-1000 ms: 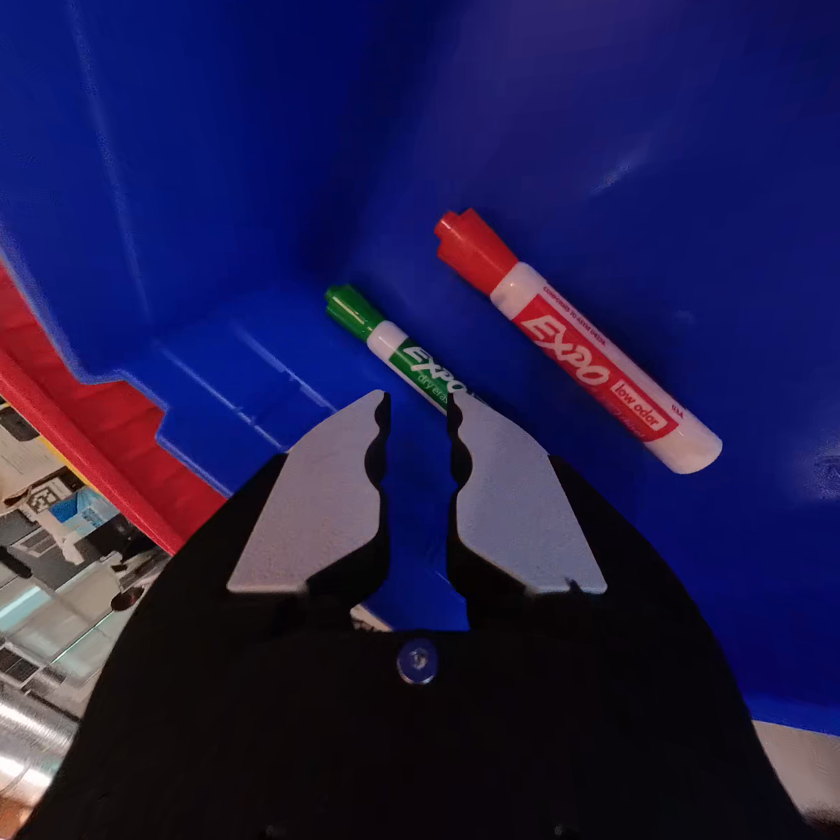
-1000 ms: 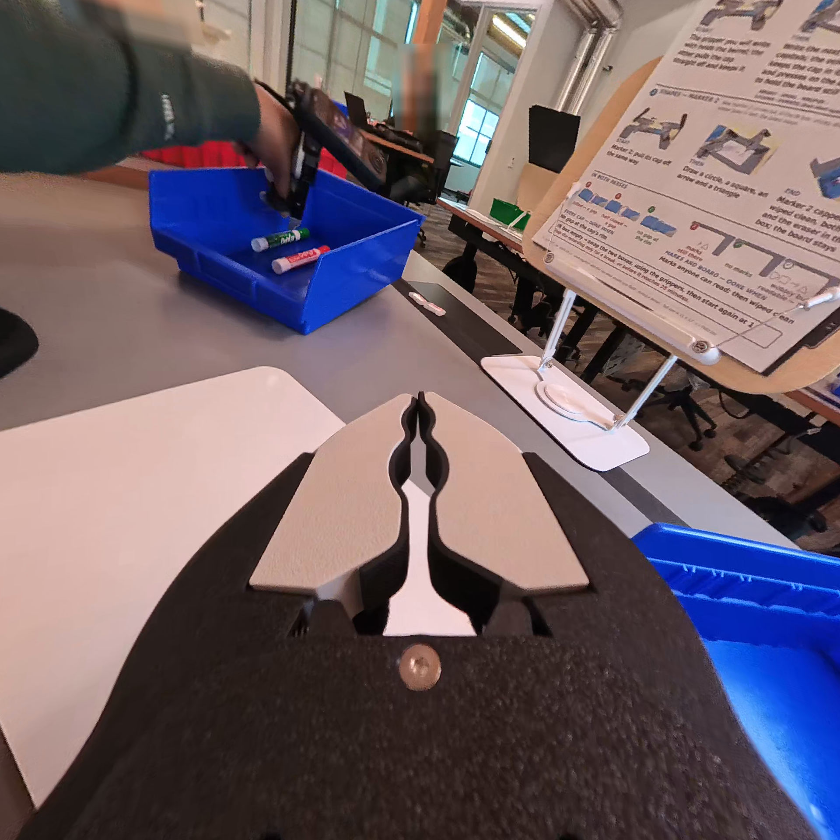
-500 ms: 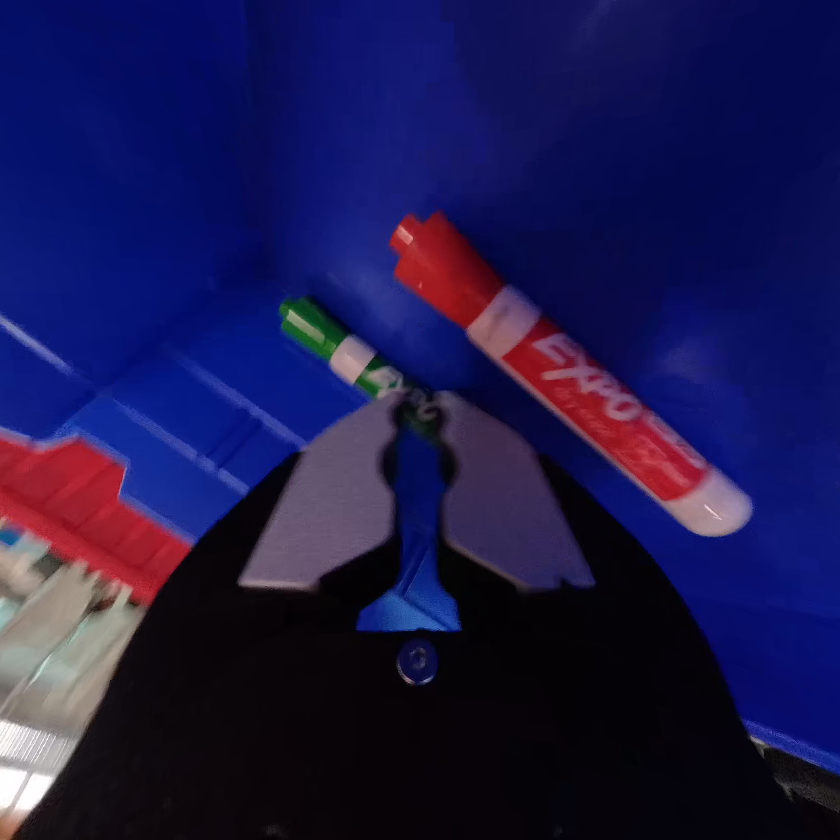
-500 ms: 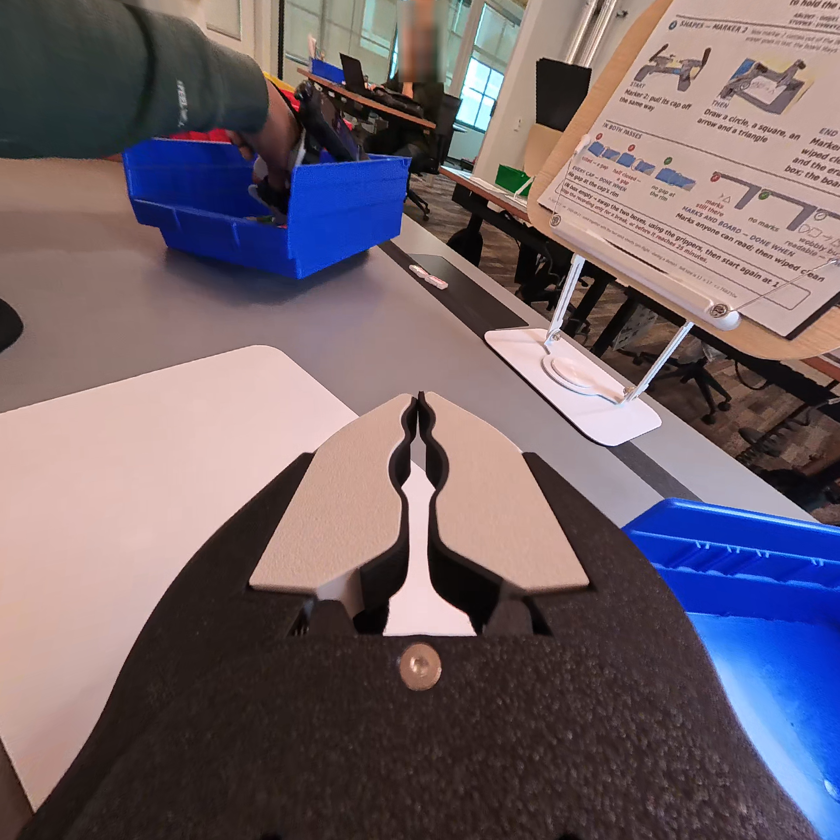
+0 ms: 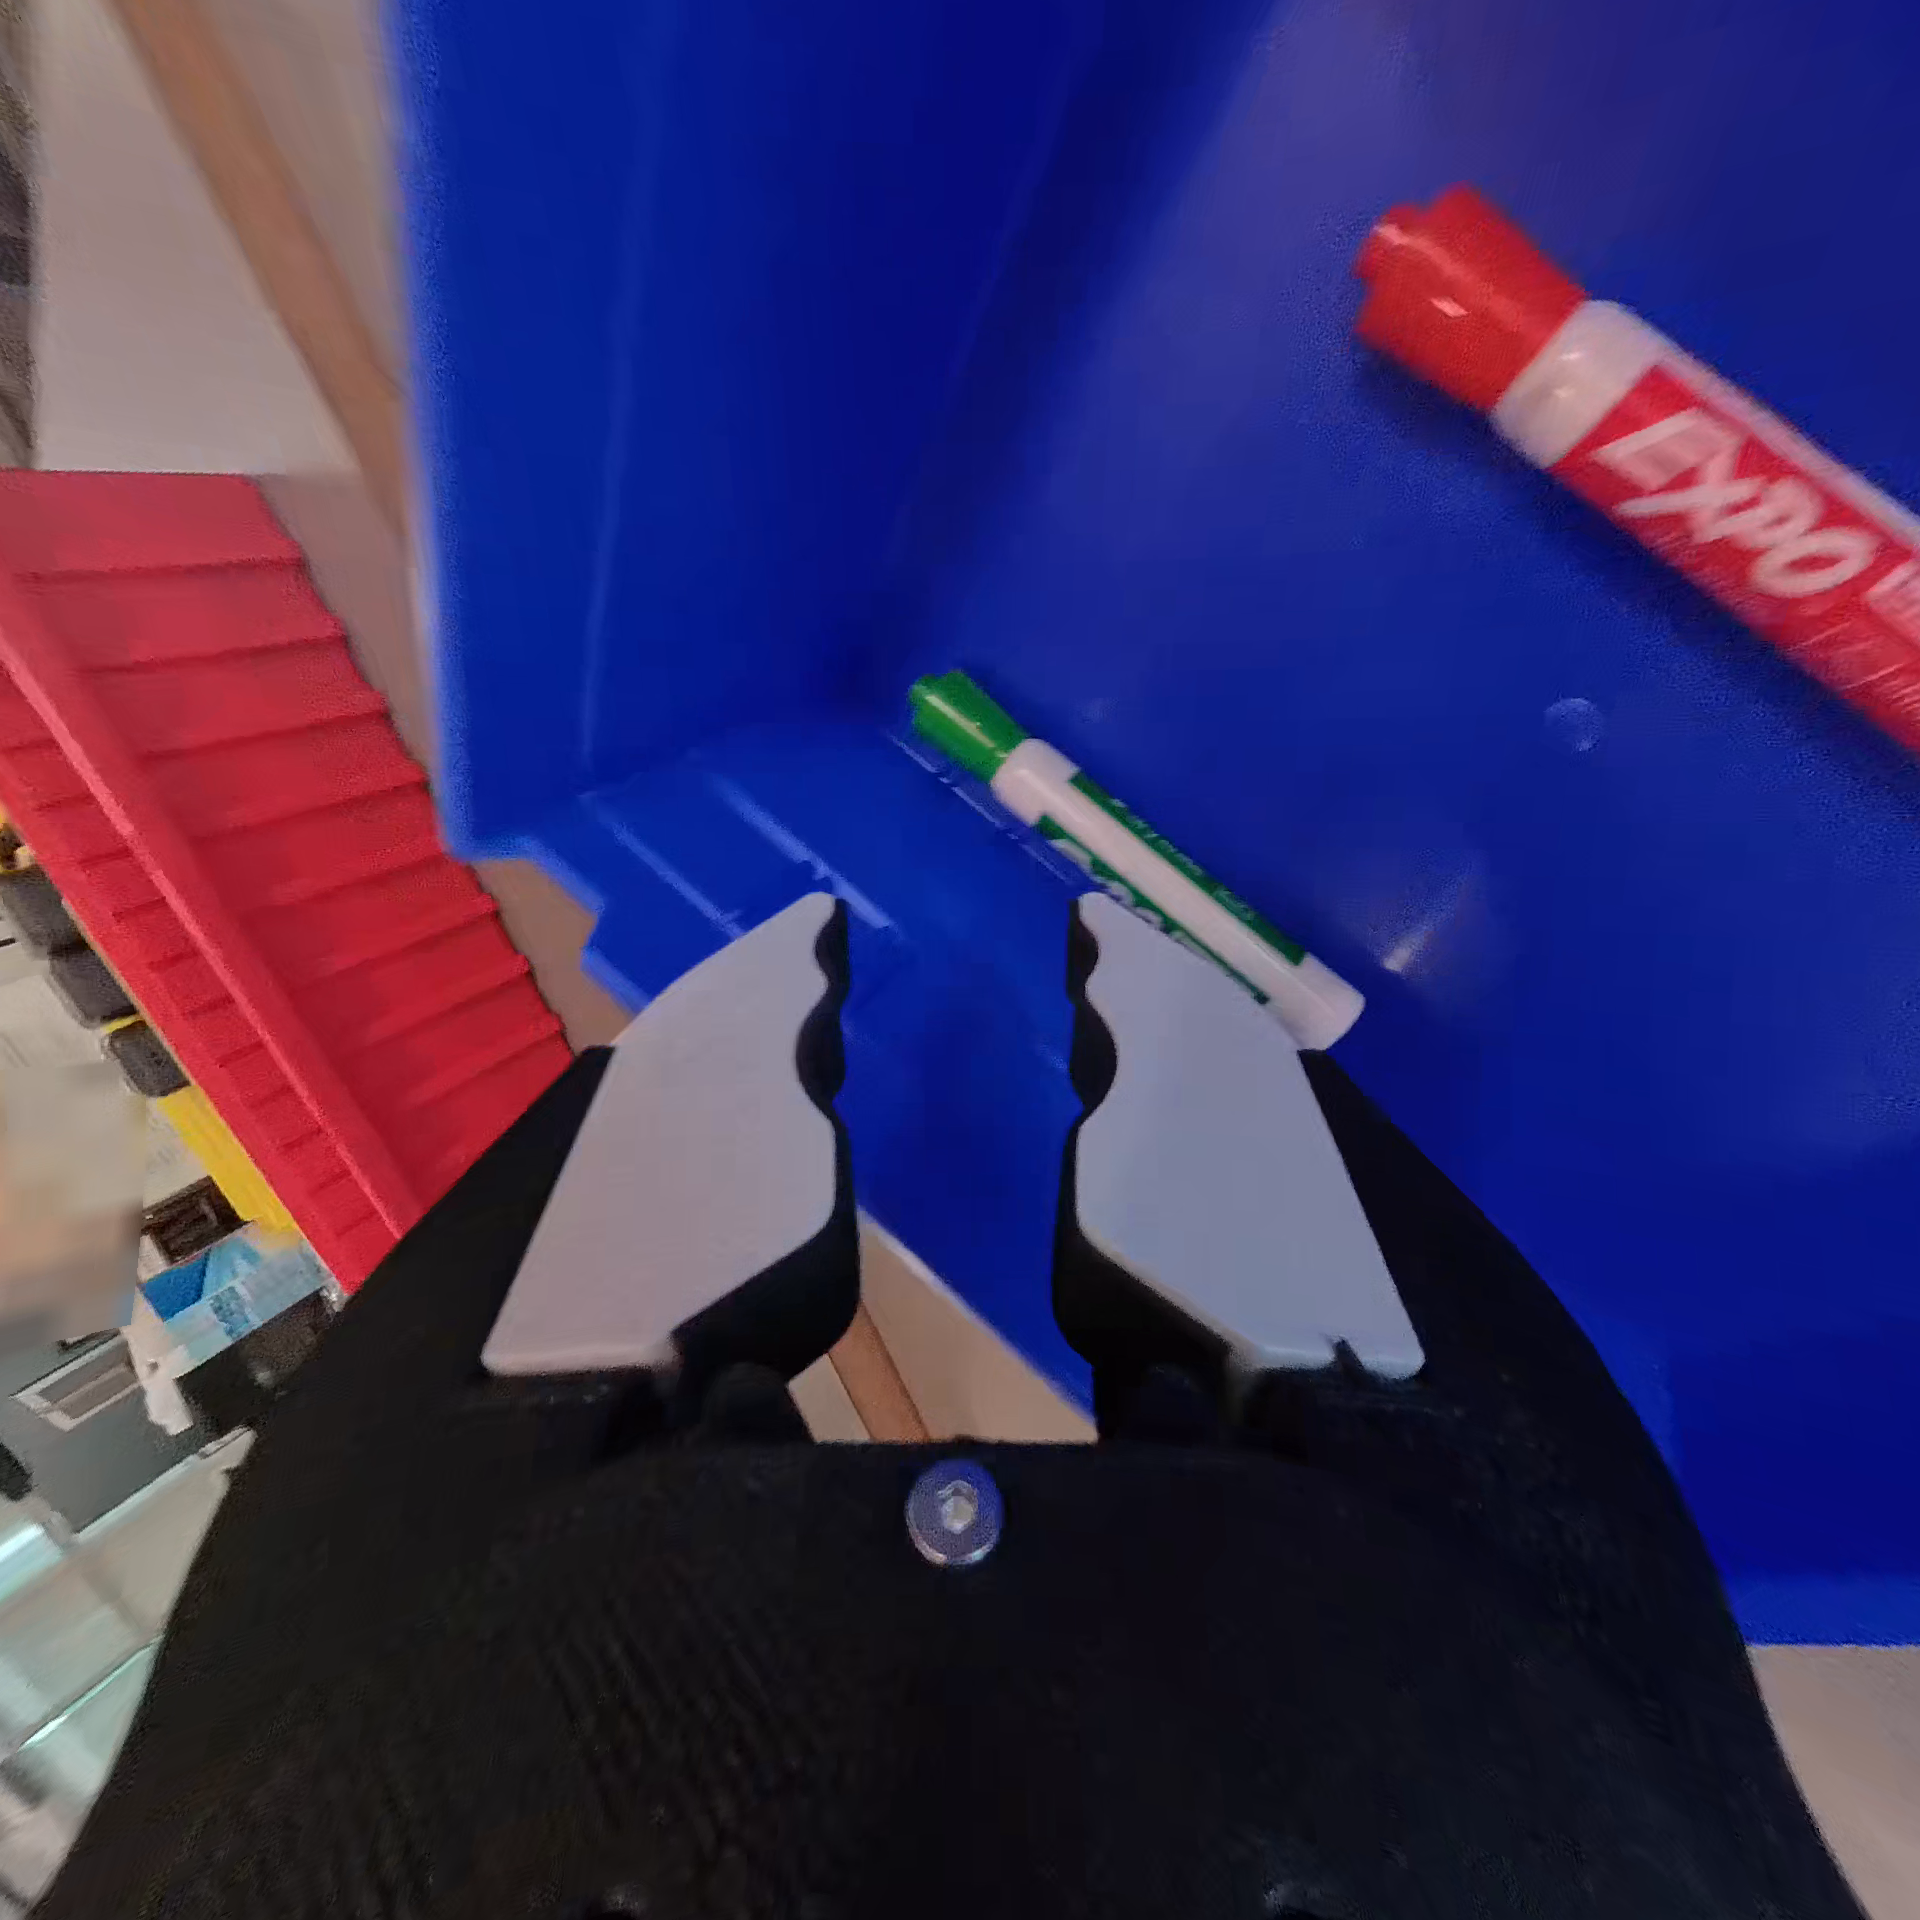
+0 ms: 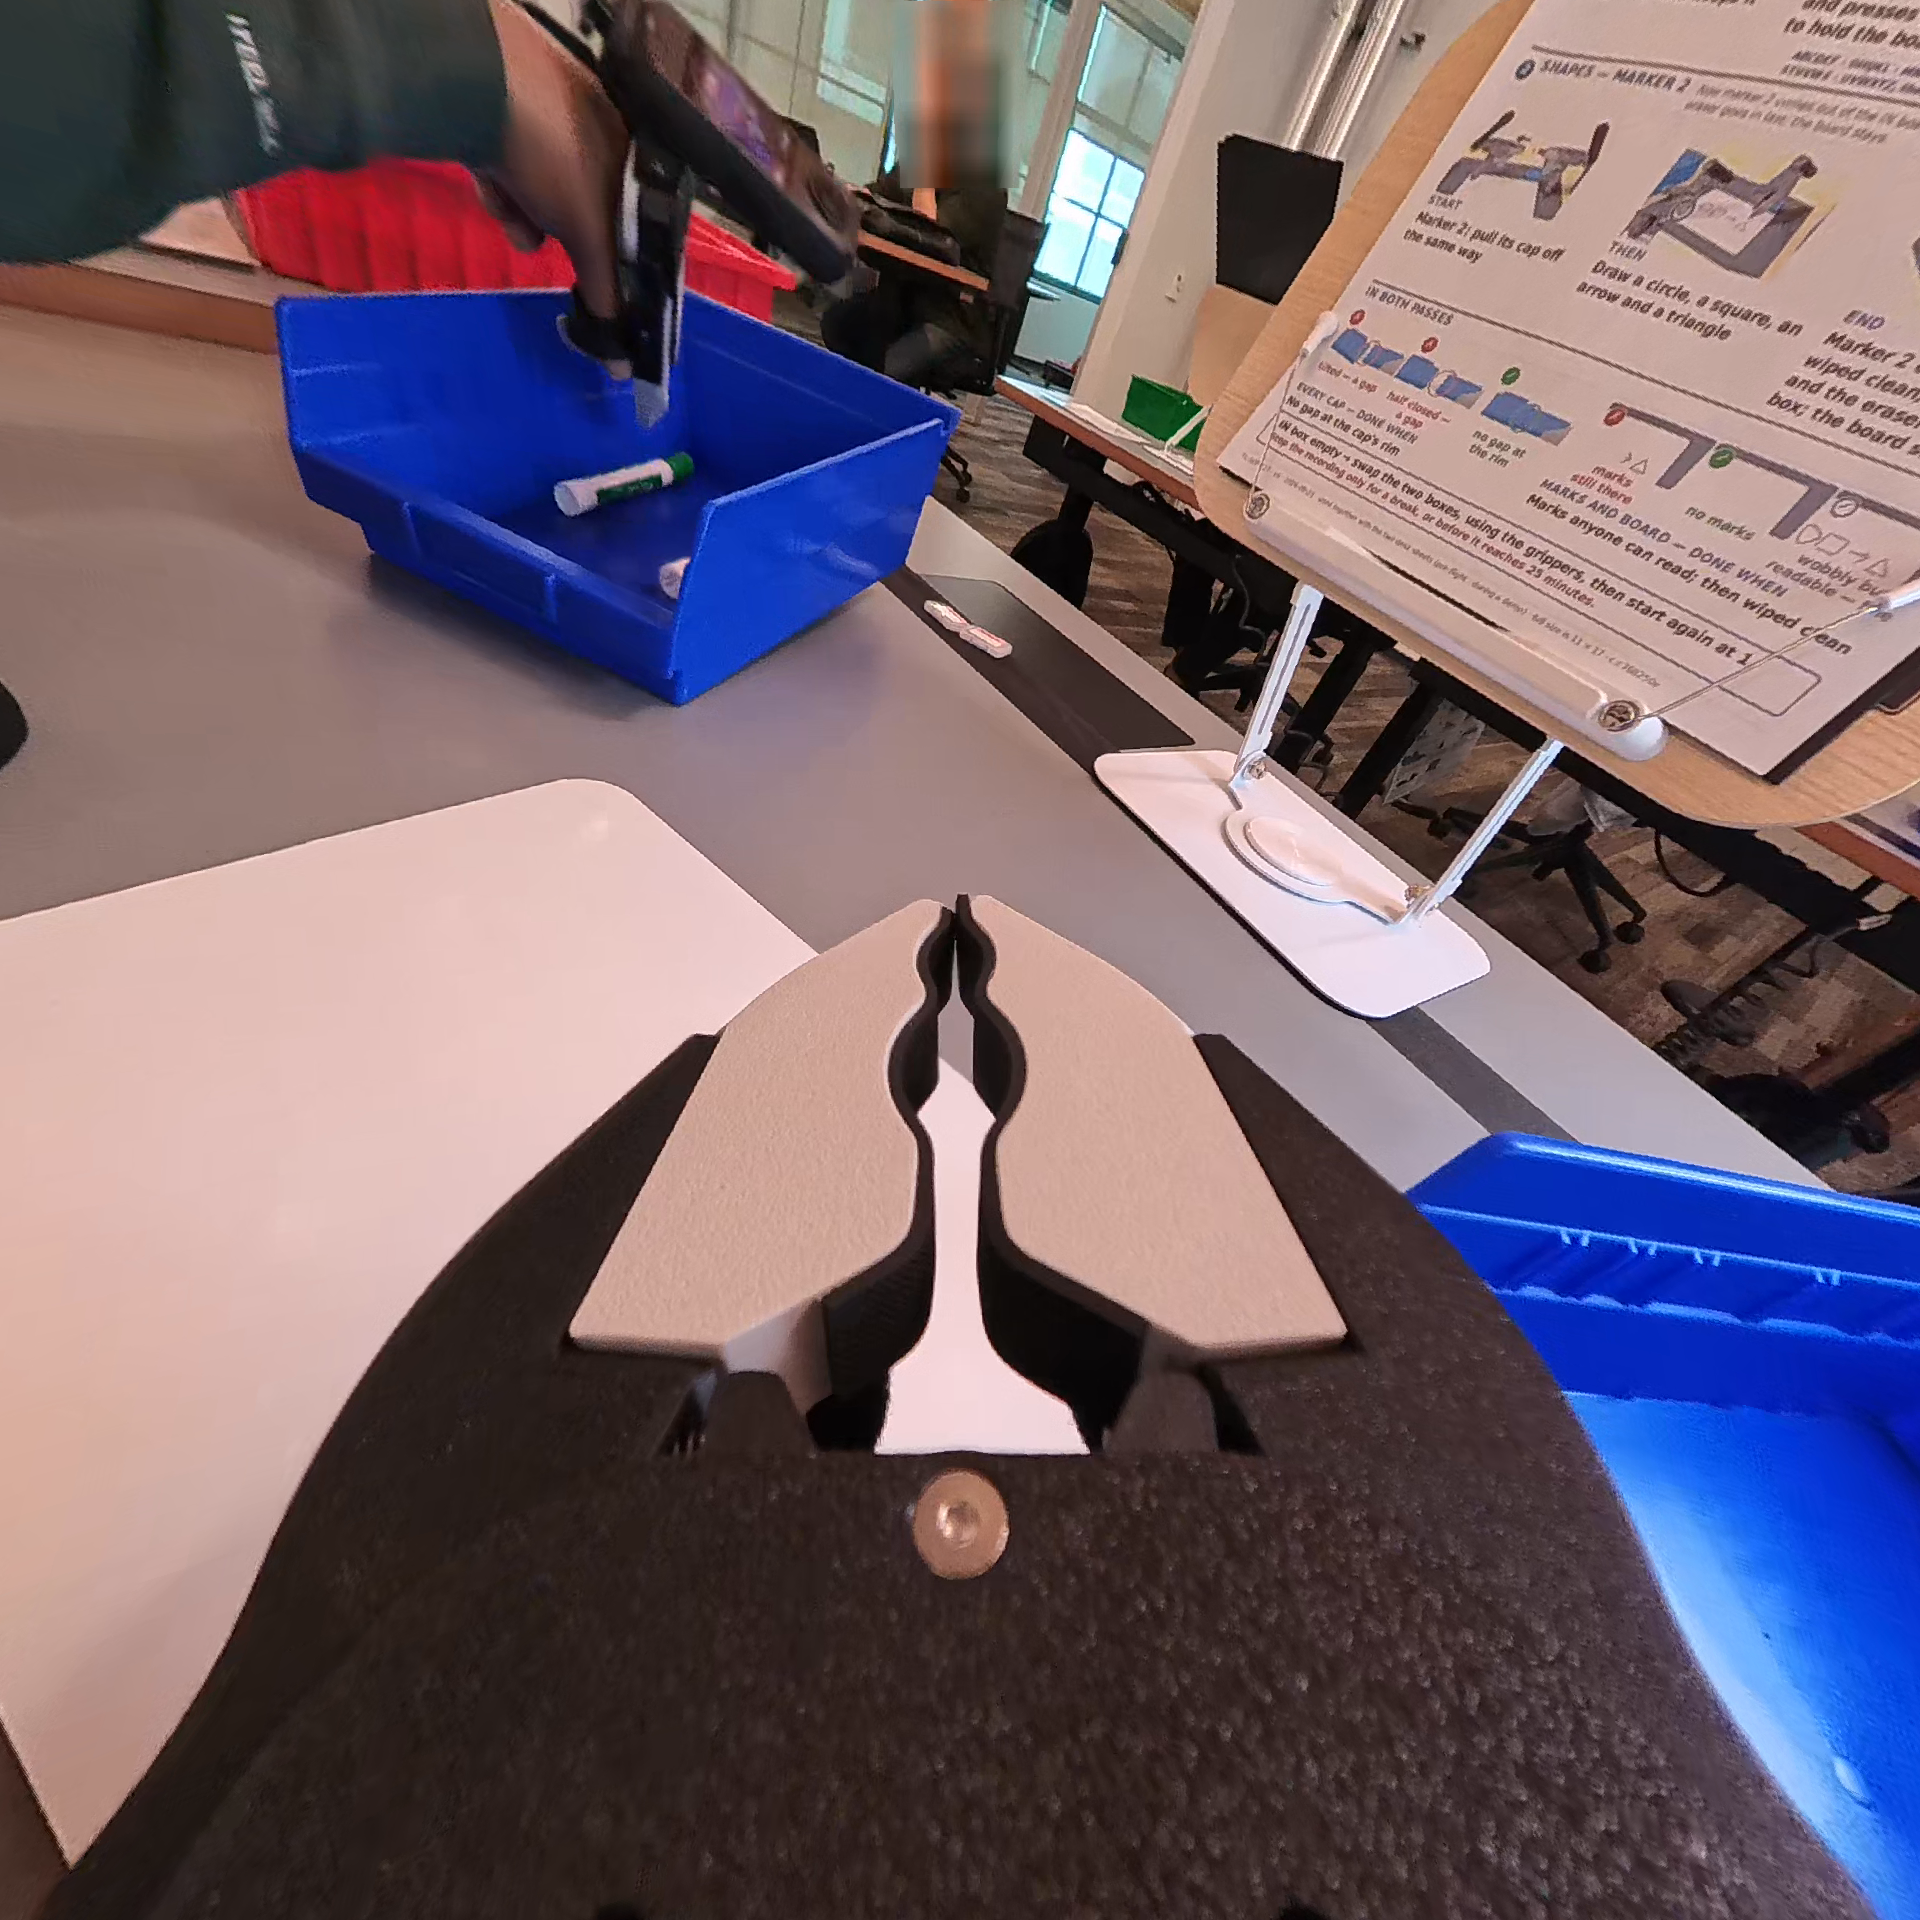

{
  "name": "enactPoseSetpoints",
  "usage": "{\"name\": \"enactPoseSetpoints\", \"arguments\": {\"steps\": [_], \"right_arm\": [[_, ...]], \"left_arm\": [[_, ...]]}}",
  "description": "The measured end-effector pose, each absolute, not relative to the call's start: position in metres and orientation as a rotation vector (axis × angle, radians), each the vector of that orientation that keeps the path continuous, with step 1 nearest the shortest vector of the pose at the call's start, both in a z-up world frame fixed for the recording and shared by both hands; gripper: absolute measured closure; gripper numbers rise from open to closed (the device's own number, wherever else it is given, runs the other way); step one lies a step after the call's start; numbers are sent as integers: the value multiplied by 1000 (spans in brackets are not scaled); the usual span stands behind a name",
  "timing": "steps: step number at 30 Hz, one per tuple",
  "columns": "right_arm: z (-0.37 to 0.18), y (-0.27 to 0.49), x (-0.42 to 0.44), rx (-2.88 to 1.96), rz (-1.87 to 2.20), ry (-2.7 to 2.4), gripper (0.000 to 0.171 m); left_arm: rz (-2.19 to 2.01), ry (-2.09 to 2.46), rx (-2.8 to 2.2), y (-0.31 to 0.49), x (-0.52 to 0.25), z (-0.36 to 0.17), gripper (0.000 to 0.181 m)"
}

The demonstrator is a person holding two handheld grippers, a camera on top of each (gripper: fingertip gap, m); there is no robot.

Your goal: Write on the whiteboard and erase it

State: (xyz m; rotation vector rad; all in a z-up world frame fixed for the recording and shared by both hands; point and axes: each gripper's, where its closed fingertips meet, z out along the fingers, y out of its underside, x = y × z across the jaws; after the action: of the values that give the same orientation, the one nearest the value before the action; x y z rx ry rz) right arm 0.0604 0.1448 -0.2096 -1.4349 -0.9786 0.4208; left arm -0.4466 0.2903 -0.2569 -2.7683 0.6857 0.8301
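In the left wrist view my left gripper [image 5: 954, 914] is open and empty inside a blue bin [image 5: 727, 416]. A green marker [image 5: 1132, 862] lies on the bin floor just right of the right fingertip, partly hidden behind it. A red marker [image 5: 1683, 488] lies farther right. In the right wrist view my right gripper [image 6: 958, 909] is shut and empty, held over the white whiteboard [image 6: 364, 1039] on the grey table. That view also shows the left gripper [image 6: 649, 410] raised above the green marker [image 6: 623, 483] in the far blue bin [image 6: 790, 551].
A red bin [image 5: 260, 831] stands beside the blue bin. A second blue bin [image 6: 1714, 1351] sits at the right of the whiteboard. An instruction sheet on a white stand [image 6: 1299, 883] rises at the table's right edge. A person's sleeve [image 6: 208, 114] reaches over the far bin. My hands' fingertips stand some 55 centimetres from each other.
My left gripper was closed on the green marker half a second ago; it has opened and lifted back, and the marker lies on the bin floor. The right gripper stayed shut over the whiteboard.
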Motion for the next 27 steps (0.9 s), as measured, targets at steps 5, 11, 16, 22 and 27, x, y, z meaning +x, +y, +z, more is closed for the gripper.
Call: {"name": "enactPoseSetpoints", "arguments": {"steps": [5, 11, 16, 22, 27], "right_arm": [[-210, 148, 61, -1448, 447, -965, 171], [-211, 145, 59, -1445, 427, -982, 171], [-209, 146, 58, -1443, 433, -981, 171], [-211, 145, 59, -1444, 416, -988, 171], [-209, 146, 60, -1449, 426, -978, 171]], "left_arm": [[735, 482, -2719, 280, -472, -231, 129], [374, 302, -2920, 237, -487, -253, 153], [238, 239, -2851, 218, -487, -238, 163], [147, 207, -2784, 191, -496, -238, 164], [8, 174, -2670, 166, -498, -235, 163]]}}
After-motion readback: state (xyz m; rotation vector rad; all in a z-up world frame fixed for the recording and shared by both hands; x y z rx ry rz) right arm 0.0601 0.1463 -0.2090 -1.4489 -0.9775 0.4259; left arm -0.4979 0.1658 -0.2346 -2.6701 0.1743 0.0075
